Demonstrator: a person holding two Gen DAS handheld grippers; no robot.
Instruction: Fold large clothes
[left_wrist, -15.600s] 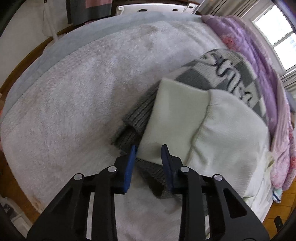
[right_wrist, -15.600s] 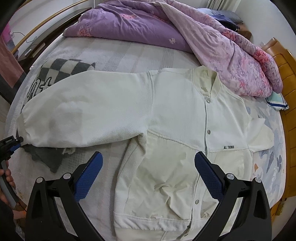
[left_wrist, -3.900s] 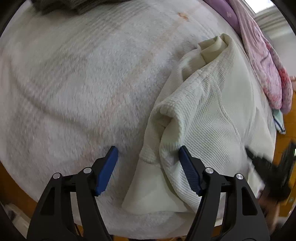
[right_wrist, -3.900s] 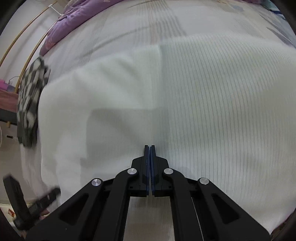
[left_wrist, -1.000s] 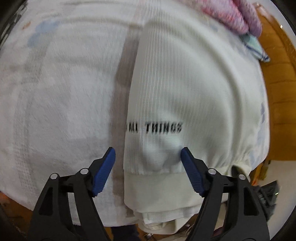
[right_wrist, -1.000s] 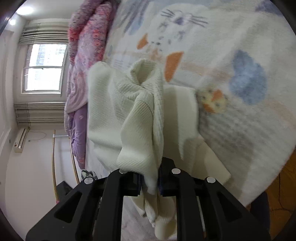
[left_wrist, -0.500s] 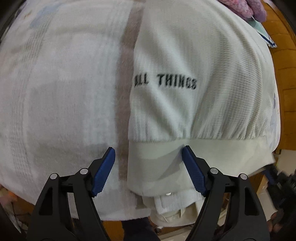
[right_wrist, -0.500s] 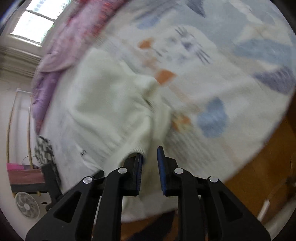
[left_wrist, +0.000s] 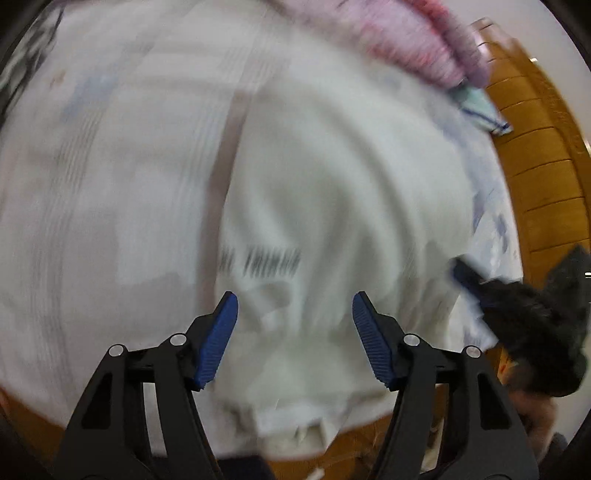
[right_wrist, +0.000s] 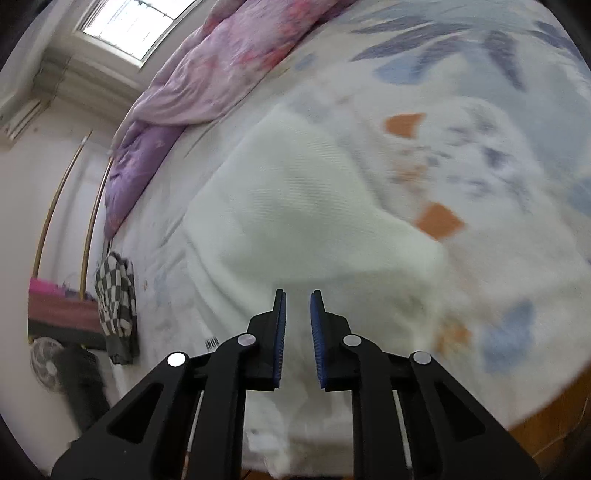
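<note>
- Left claw (left_wrist: 294, 314) spread wide, empty, above ribbed cream jacket (left_wrist: 332, 206) folded on fleecy bed (left_wrist: 110, 184).
- Right claw (right_wrist: 297, 314) slightly parted, holding nothing; purple quilt (right_wrist: 207, 74) at 11 o'clock.

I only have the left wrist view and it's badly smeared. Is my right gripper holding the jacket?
Observer: No. The right gripper is open a little, with nothing between its pads; the jacket lies under it.
Operator: Is the jacket folded?
Observer: From the right wrist it reads as a compact block with no sleeve sticking out.
Operator: Anything else on the bed?
Observer: A checkered garment lies at the far edge, apart from the jacket.
Operator: And the quilt?
Observer: The purple quilt is bunched along the window side, not touching the jacket.
</note>
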